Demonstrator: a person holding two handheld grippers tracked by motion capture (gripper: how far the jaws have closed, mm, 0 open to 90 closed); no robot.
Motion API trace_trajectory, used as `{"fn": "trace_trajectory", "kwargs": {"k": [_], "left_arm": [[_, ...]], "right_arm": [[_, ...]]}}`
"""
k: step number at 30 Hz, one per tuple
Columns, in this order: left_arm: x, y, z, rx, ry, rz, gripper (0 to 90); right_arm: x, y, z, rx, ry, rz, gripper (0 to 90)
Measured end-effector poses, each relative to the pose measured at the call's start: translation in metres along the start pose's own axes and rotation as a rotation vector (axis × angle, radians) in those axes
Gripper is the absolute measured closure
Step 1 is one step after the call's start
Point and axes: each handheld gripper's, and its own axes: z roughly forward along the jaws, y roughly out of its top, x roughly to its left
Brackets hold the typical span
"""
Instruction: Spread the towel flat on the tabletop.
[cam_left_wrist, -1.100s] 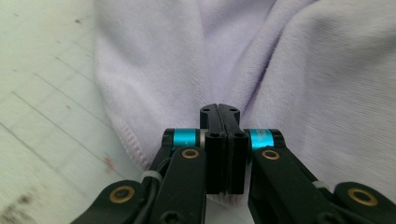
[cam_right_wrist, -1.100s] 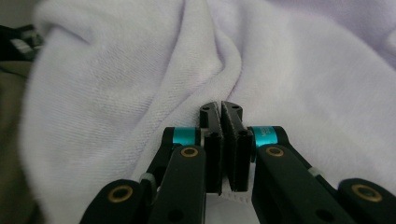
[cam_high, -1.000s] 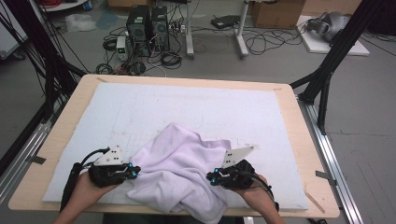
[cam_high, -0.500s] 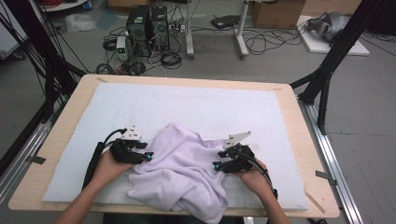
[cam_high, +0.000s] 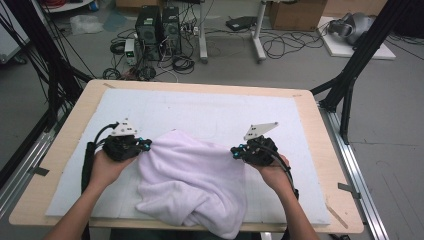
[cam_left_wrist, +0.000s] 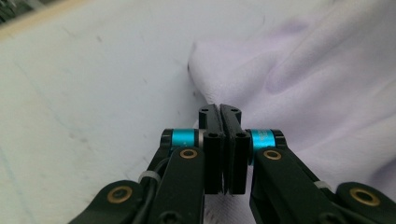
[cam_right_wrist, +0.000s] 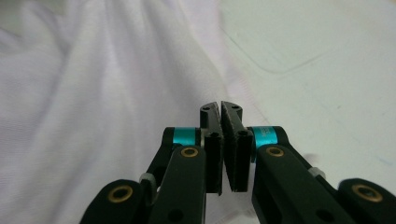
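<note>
A pale wooden table (cam_high: 60, 165) stands in a workroom with cables and computer boxes on the floor behind it, and a white mat (cam_high: 200, 112) covers most of its top. A soft lilac towel (cam_high: 192, 177) lies bunched on the near half of the mat, hanging a bit over the near edge. The left gripper (cam_high: 148, 145) sits at the towel's left edge and the right gripper (cam_high: 234, 151) at its right edge. The 2 jaws of each have just been closing and now stand pressed together. In the left gripper view the left gripper (cam_left_wrist: 219, 108) seems to pinch the towel's edge (cam_left_wrist: 299, 84); in the right gripper view I cannot tell if cloth is caught in the right gripper (cam_right_wrist: 219, 105). I think the step is taking hold of 2 sides to spread the towel. Next, both hands need to lift and pull apart evenly, so it opens flat without slipping free.
</note>
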Motion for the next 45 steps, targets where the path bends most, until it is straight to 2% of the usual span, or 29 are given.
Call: {"fn": "trace_trajectory", "kwargs": {"k": [2,3,4,5,6,7,8,10,12,13,14,15,16,18,20,21,22,23,24,25,26,27,29,30,31,38,43,44,45], "left_arm": [[-0.008,-0.007,-0.012,0.023,-0.062,0.014,87.1],[-0.008,-0.007,-0.012,0.023,-0.062,0.014,86.1],[-0.019,-0.024,-0.01,0.067,-0.144,0.042,82.0],[-0.025,-0.033,-0.01,0.062,-0.19,0.062,72.2],[-0.031,-0.041,-0.011,0.065,-0.201,0.095,62.6],[-0.031,-0.041,-0.011,0.065,-0.201,0.095,59.8],[-0.034,-0.048,-0.012,0.068,-0.185,0.119,55.3],[-0.032,-0.052,-0.015,0.069,-0.163,0.125,53.3],[-0.025,-0.048,-0.017,0.055,-0.151,0.103,53.2],[-0.016,-0.04,-0.014,0.036,-0.133,0.086,53.6],[-0.016,-0.04,-0.014,0.036,-0.133,0.086,54.4],[-0.007,-0.033,-0.006,0.029,-0.133,0.047,54.9],[-0.007,-0.033,-0.006,0.029,-0.133,0.047,54.9],[-0.001,-0.028,0.006,0.034,-0.135,0.017,55.3],[0.002,-0.025,0.022,0.047,-0.14,0.0,55.1],[0.003,-0.025,0.038,0.105,-0.113,0.001,54.6],[0.003,-0.025,0.038,0.105,-0.113,0.001,53.6],[0.004,-0.029,0.052,0.17,-0.085,-0.002,52.8],[0.004,-0.029,0.052,0.17,-0.085,-0.002,53.0],[0.005,-0.033,0.06,0.201,-0.081,-0.004,56.1],[0.004,-0.034,0.059,0.183,-0.086,0.002,61.8],[0.004,-0.034,0.059,0.183,-0.086,0.002,73.1],[0.005,-0.034,0.058,0.186,-0.115,0.01,78.0],[0.004,-0.034,0.058,0.189,-0.122,0.007,81.4],[0.004,-0.034,0.057,0.191,-0.123,0.011,83.7],[0.002,-0.03,0.052,0.171,-0.099,0.02,85.0],[0.009,-0.02,0.044,0.105,-0.087,-0.019,85.1],[0.012,-0.015,0.043,0.094,-0.084,-0.026,85.1],[0.02,-0.002,0.041,0.052,-0.066,-0.052,85.2]], "right_arm": [[0.01,-0.003,-0.006,0.015,0.029,-0.024,87.4],[0.015,-0.008,-0.003,0.037,0.066,-0.028,87.0],[0.019,-0.015,0.002,0.074,0.13,-0.021,84.7],[0.024,-0.022,0.006,0.103,0.188,-0.03,79.6],[0.03,-0.028,0.008,0.121,0.201,-0.061,74.9],[0.033,-0.032,0.007,0.133,0.194,-0.076,71.5],[0.033,-0.033,0.003,0.118,0.181,-0.076,69.4],[0.026,-0.031,-0.007,0.055,0.155,-0.038,66.7],[0.02,-0.029,-0.011,0.032,0.139,-0.019,65.3],[0.011,-0.026,-0.012,0.015,0.094,0.007,61.6],[0.011,-0.026,-0.012,0.015,0.094,0.007,61.6],[0.003,-0.027,-0.004,0.021,0.083,0.034,58.4],[0.003,-0.027,-0.004,0.021,0.083,0.034,58.4],[-0.006,-0.031,0.011,0.034,0.064,0.075,55.5],[-0.009,-0.033,0.02,0.047,0.053,0.095,52.5],[-0.01,-0.034,0.024,0.067,0.041,0.092,52.3],[-0.011,-0.035,0.028,0.087,0.036,0.088,51.7],[-0.011,-0.036,0.031,0.11,0.029,0.097,51.5],[-0.011,-0.036,0.031,0.11,0.029,0.097,51.5],[-0.012,-0.039,0.036,0.141,0.014,0.08,52.7],[-0.011,-0.041,0.038,0.14,0.011,0.078,54.6],[-0.011,-0.044,0.04,0.135,0.011,0.073,56.7],[-0.01,-0.047,0.041,0.112,0.004,0.07,61.7],[-0.011,-0.049,0.04,0.095,-0.011,0.063,66.8],[-0.014,-0.05,0.038,0.091,0.014,0.075,84.7],[-0.014,-0.049,0.038,0.091,0.06,0.063,87.9],[-0.02,-0.037,0.027,0.046,0.049,0.055,88.1],[-0.02,-0.037,0.027,0.046,0.049,0.055,88.1],[-0.028,-0.027,0.022,0.016,0.035,0.05,88.2]]}}
